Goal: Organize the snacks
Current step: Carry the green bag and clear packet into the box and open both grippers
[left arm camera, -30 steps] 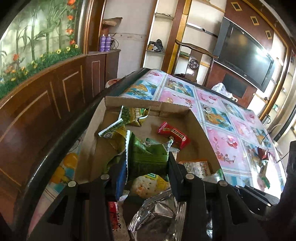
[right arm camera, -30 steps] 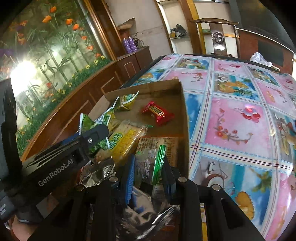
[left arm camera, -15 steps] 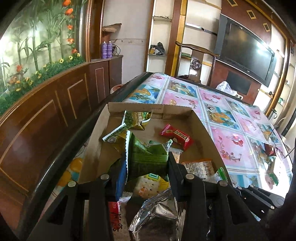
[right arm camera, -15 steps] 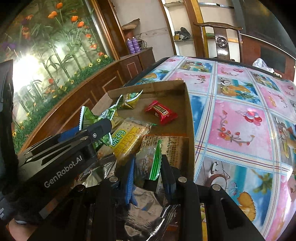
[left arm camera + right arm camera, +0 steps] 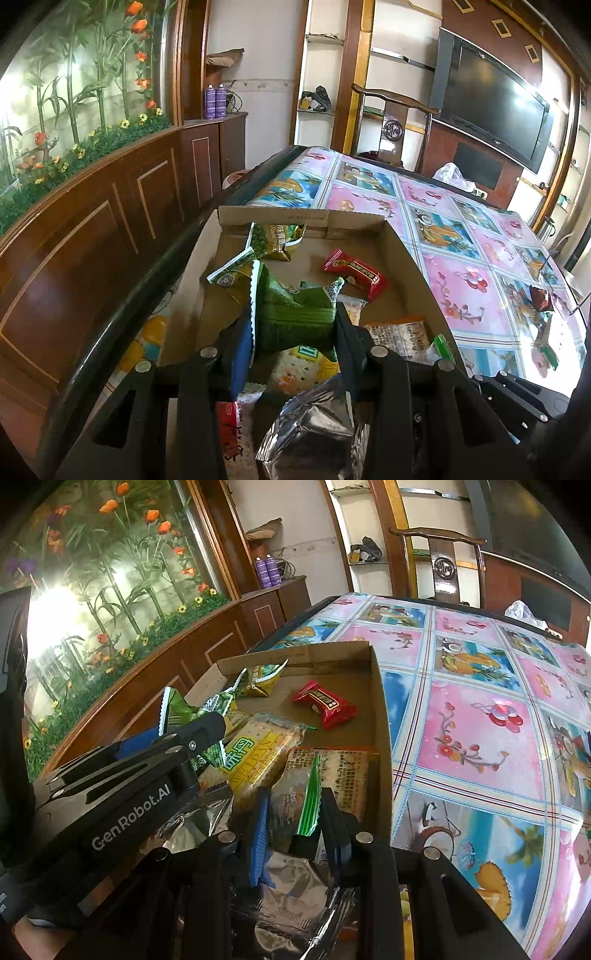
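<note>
Item: cardboard box [image 5: 413, 266] of snacks at the tabletop's left edge, on a fruit-print tablecloth [image 5: 476, 734]. Left gripper [image 5: 295, 325]: fingers clamped on a green packet [image 5: 295, 314], upright over the box's near-left part. Right gripper [image 5: 291, 819]: fingers clamped on a clear, green-edged packet [image 5: 295, 805], long axis upright, over the near-right corner. Red candy [image 5: 356, 273] lies beyond both. Room: wood panelling, chair, television.

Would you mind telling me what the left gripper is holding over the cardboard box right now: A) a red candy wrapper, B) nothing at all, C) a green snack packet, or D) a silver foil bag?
C: in the left wrist view the left gripper is clamped on a green packet, while the red candy lies loose in the box.
</note>
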`<action>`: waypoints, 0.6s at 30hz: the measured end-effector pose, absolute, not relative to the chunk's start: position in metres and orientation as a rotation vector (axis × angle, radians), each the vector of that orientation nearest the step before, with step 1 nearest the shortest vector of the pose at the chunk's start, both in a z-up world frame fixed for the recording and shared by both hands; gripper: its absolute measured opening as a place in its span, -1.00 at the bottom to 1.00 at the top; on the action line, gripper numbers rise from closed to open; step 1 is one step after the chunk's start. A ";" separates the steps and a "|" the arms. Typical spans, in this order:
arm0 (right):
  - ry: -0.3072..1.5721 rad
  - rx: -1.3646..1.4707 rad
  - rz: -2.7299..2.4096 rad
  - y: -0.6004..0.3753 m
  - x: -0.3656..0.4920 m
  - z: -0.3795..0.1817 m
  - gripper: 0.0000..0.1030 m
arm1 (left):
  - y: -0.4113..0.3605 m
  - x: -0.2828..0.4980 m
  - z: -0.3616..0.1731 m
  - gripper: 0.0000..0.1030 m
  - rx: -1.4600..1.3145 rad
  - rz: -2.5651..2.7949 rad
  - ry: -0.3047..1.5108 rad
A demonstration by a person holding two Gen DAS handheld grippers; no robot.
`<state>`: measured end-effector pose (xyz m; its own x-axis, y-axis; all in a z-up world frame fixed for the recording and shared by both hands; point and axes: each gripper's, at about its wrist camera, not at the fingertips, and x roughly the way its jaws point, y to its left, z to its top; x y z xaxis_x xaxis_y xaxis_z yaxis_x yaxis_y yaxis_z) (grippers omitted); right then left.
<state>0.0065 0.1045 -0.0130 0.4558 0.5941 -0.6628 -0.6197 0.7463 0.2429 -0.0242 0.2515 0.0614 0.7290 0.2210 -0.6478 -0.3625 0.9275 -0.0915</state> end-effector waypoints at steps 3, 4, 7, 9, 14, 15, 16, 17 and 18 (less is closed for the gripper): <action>0.798 -0.041 0.752 0.106 0.006 -0.013 -0.42 | 0.252 -0.024 0.061 -0.25 -0.219 0.324 0.682; 0.797 -0.042 0.754 0.106 0.005 -0.013 -0.42 | 0.252 -0.024 0.061 -0.25 -0.218 0.324 0.682; 0.796 -0.045 0.764 0.108 0.004 -0.014 -0.42 | 0.252 -0.024 0.061 -0.25 -0.218 0.324 0.682; 0.792 -0.050 0.767 0.109 0.002 -0.014 -0.42 | 0.252 -0.024 0.061 -0.25 -0.217 0.324 0.682; 0.790 -0.051 0.786 0.111 0.001 -0.015 -0.42 | 0.252 -0.024 0.061 -0.25 -0.217 0.324 0.682; 0.790 -0.052 0.789 0.111 0.001 -0.015 -0.42 | 0.252 -0.024 0.061 -0.25 -0.218 0.324 0.682; 0.790 -0.053 0.792 0.111 0.000 -0.015 -0.42 | 0.252 -0.024 0.061 -0.25 -0.218 0.324 0.682; 0.789 -0.054 0.793 0.111 0.000 -0.015 -0.42 | 0.252 -0.024 0.061 -0.25 -0.218 0.324 0.682; 0.789 -0.054 0.794 0.112 -0.001 -0.015 -0.42 | 0.252 -0.024 0.061 -0.25 -0.217 0.324 0.682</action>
<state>-0.0009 0.1117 -0.0153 0.4362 0.6188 -0.6533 -0.6572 0.7150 0.2384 -0.0241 0.2515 0.0614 0.7292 0.2212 -0.6476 -0.3620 0.9277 -0.0908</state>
